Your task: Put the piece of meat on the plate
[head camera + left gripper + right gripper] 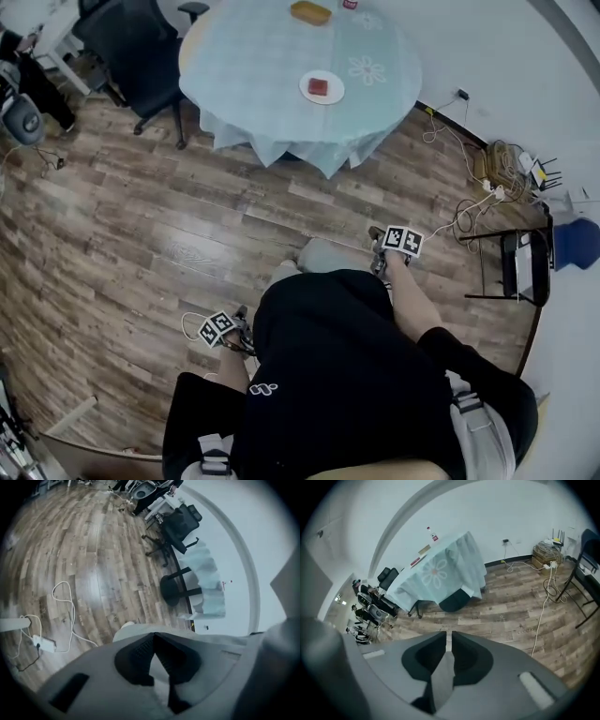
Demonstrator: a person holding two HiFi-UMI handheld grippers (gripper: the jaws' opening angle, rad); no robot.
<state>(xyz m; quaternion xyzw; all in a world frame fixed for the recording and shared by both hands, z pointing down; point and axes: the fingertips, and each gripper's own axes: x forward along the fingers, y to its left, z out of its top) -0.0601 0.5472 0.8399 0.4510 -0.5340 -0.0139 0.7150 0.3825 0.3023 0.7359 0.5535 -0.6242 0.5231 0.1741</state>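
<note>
Far ahead in the head view stands a round table [262, 66] under a pale blue cloth. On it is a white plate [322, 88], and a red piece of meat [319, 87] lies on that plate. Both grippers hang low beside the person's body, far from the table. My left gripper [242, 337] is shut and empty; its tips [153, 635] meet over the wooden floor. My right gripper [379, 255] holds nothing, and only a thin slit shows between its tips [446, 637]. The same table appears in the right gripper view [440, 569] and in the left gripper view [208, 585].
A black office chair [131, 47] stands left of the table. Cables and a power strip [487, 183] lie on the floor at the right, near a black stand [520, 267]. A white cable [65, 606] loops on the floor. An orange-brown item [310, 12] lies at the table's far side.
</note>
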